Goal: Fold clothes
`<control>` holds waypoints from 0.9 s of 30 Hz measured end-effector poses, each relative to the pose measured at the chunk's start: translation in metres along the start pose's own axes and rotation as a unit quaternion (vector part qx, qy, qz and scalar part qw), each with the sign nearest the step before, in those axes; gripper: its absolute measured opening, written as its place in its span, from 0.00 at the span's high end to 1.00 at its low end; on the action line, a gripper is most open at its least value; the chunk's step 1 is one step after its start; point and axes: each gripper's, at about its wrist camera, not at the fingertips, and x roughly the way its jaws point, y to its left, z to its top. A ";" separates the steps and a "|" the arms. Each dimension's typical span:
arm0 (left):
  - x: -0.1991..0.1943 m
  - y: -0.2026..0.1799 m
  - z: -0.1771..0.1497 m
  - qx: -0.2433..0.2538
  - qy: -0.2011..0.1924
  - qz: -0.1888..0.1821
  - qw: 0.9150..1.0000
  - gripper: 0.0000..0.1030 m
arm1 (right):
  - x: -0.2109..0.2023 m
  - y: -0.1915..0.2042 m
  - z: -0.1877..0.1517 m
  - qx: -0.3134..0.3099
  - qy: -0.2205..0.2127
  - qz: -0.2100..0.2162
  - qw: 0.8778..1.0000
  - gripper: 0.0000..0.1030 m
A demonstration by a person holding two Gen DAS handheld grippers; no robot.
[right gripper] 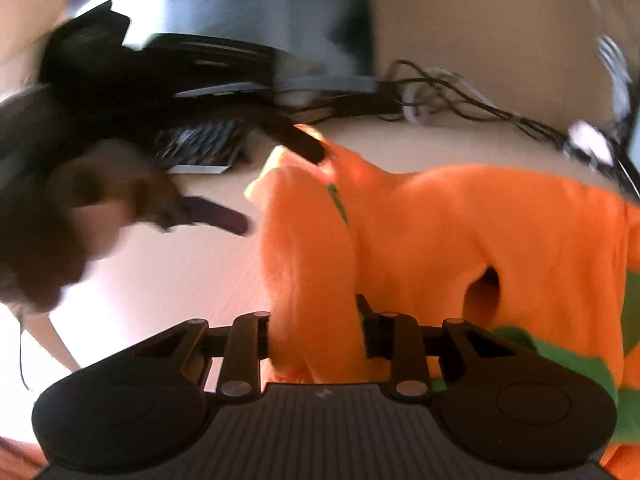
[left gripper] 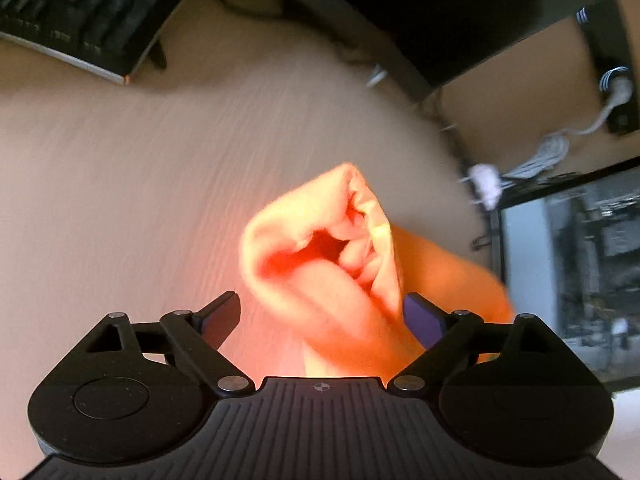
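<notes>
An orange garment [right gripper: 460,232] with green patches lies bunched on the light wooden table [right gripper: 168,280]. In the right wrist view, my right gripper [right gripper: 314,328] is shut on a thick raised fold of it. My left gripper [right gripper: 282,188], held by a hand [right gripper: 80,208], shows there at the left with its fingers spread, the upper finger [right gripper: 308,144] touching the garment's yellow-green corner. The left wrist view has a rumpled end of the orange garment [left gripper: 320,248] standing between the wide-open fingers of the left gripper [left gripper: 322,306], brushing the right finger [left gripper: 420,316]. The frames are blurred by motion.
A black keyboard [left gripper: 80,8] lies at the back of the table [left gripper: 120,180], also visible as the keyboard [right gripper: 200,148] beside a monitor stand [right gripper: 320,84]. Tangled cables [right gripper: 460,100] run along the back edge. Past the table's right edge are white cables [left gripper: 540,156] and a glass-sided case [left gripper: 580,260].
</notes>
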 end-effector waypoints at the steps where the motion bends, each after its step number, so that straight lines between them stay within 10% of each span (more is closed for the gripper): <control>1: 0.004 -0.005 0.000 0.011 -0.003 0.008 1.000 0.36 | -0.002 0.005 0.000 -0.017 0.001 0.011 1.000 0.74; 4: -0.016 -0.029 0.004 0.080 -0.035 0.026 0.996 0.71 | -0.008 0.014 0.007 -0.049 -0.009 0.055 0.997 0.76; 8: -0.056 -0.096 0.003 0.185 -0.091 0.002 0.979 0.71 | -0.030 -0.003 0.028 0.001 -0.048 0.108 0.993 0.77; 14: -0.016 -0.197 -0.041 0.296 -0.063 -0.082 0.949 0.51 | -0.079 -0.079 0.020 0.178 -0.105 0.131 0.970 0.77; 19: 0.045 -0.212 -0.084 0.362 -0.020 -0.008 0.932 0.64 | -0.084 -0.118 -0.015 0.247 -0.081 0.093 0.961 0.77; 24: 0.061 -0.205 -0.106 0.436 -0.031 0.072 0.896 0.68 | -0.055 -0.141 -0.052 0.313 -0.026 0.067 0.947 0.77; 27: 0.048 -0.201 -0.101 0.415 -0.042 0.046 0.908 0.60 | -0.063 -0.165 -0.071 0.380 -0.040 0.083 0.920 0.77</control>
